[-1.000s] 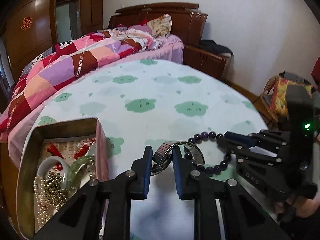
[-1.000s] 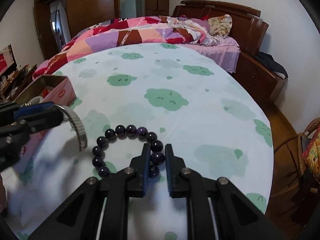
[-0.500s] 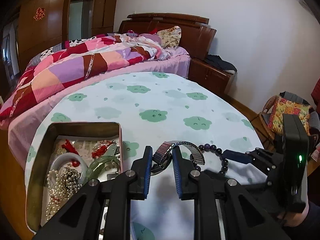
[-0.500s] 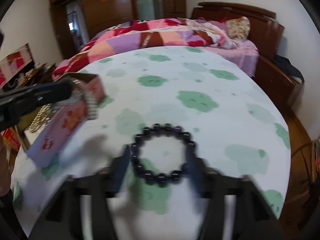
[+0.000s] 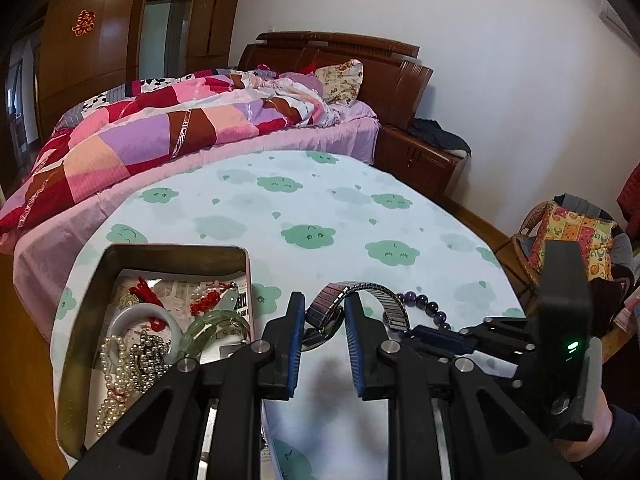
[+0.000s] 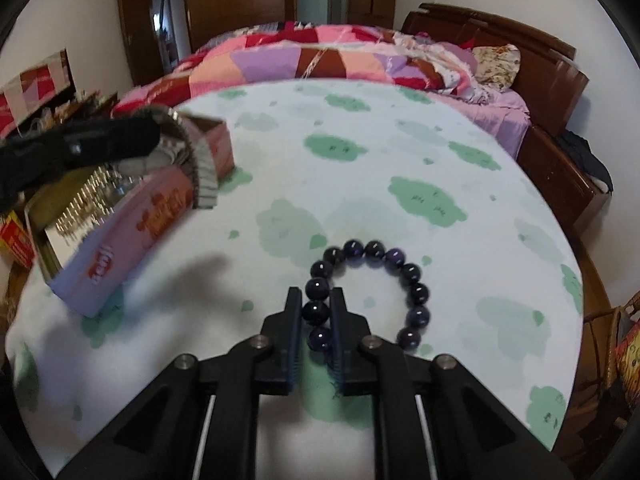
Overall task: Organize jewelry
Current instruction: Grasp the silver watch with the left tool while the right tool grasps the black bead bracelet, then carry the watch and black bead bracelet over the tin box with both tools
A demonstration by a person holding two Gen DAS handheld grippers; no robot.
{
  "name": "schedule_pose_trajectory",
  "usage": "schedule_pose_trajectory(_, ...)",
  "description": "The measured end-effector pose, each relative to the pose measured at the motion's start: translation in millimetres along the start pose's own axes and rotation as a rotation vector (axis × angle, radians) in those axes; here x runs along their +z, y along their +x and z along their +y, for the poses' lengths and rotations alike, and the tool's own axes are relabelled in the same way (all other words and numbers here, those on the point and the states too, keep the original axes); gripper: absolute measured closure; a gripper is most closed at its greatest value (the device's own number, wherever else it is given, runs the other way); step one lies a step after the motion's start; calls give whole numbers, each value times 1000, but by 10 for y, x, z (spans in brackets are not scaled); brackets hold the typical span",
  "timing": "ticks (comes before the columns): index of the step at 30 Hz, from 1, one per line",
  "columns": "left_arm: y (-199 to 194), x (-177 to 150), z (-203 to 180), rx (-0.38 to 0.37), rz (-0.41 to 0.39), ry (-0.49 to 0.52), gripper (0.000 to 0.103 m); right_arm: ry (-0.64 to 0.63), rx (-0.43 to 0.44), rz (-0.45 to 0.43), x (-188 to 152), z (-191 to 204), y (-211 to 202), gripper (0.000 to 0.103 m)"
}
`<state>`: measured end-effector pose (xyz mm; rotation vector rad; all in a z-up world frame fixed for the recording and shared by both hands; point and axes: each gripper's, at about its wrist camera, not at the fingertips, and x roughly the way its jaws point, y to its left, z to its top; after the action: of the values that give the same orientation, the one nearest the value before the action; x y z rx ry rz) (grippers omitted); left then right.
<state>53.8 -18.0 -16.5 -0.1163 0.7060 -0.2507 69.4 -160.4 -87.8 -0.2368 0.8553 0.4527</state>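
A tin box (image 5: pixel 168 254) is set at the left of the table (image 5: pixel 304 208), with bracelets and pearls (image 5: pixel 116 364) laid inside it; a metal watch band (image 5: pixel 360 296) is held just right of the box, and a bead bracelet (image 6: pixel 372 288) is found further right; a bed (image 5: pixel 160 136) is placed behind the table.

patchwork quilt (image 5: pixel 152 136) | wooden headboard (image 5: pixel 360 60) | floral pillow (image 5: pixel 340 80) | wardrobe (image 5: pixel 100 40)
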Motion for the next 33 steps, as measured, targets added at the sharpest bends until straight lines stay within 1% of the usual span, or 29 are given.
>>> schedule_pose_trajectory(4,-109,37,10,-9,-21,-2,83,31,25,-59,70,-25,-231,87)
schedule_pose_trajectory(7,-173,67,27,-14,-34,-8,83,73,81,-84,135,-61,-357,87)
schedule_pose_trajectory(12,-264,93,73,-19,-51,-19,83,97,114,-118,232,-69,-493,87)
schedule_pose_trajectory(21,-466,152,170,-12,-87,-28,83,57,135,-160,392,96,-628,88)
schedule_pose_trajectory(33,-638,171,376,34,-114,-52,83,-8,148,-211,681,369,-733,88)
